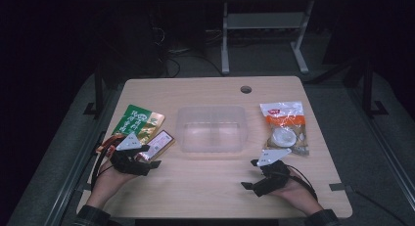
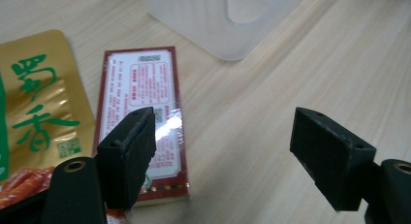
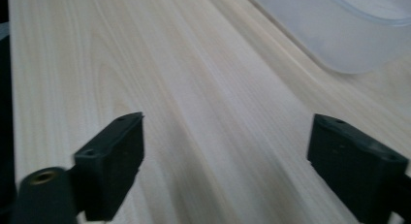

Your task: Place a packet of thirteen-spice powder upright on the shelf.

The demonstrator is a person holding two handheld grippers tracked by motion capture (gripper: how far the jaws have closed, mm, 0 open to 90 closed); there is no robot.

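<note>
The person wears dark plaid sleeves, one at the left wrist (image 1: 90,216) and one at the right wrist (image 1: 323,218). Each hand holds a black tool. The left gripper (image 1: 147,160) carries a pale grey three-cornered plate (image 1: 129,142) on top, and black cables (image 1: 100,160) loop beside it. The right gripper (image 1: 250,174) has the same grey plate (image 1: 272,155), with thin black cables (image 1: 303,179) trailing over the hand. Seen close, the jaws are blocky, matte black wedges with small screw holes in their faces, and each sits on a rounded black arm with a brass-coloured ring (image 2: 74,166) set into its end.
</note>
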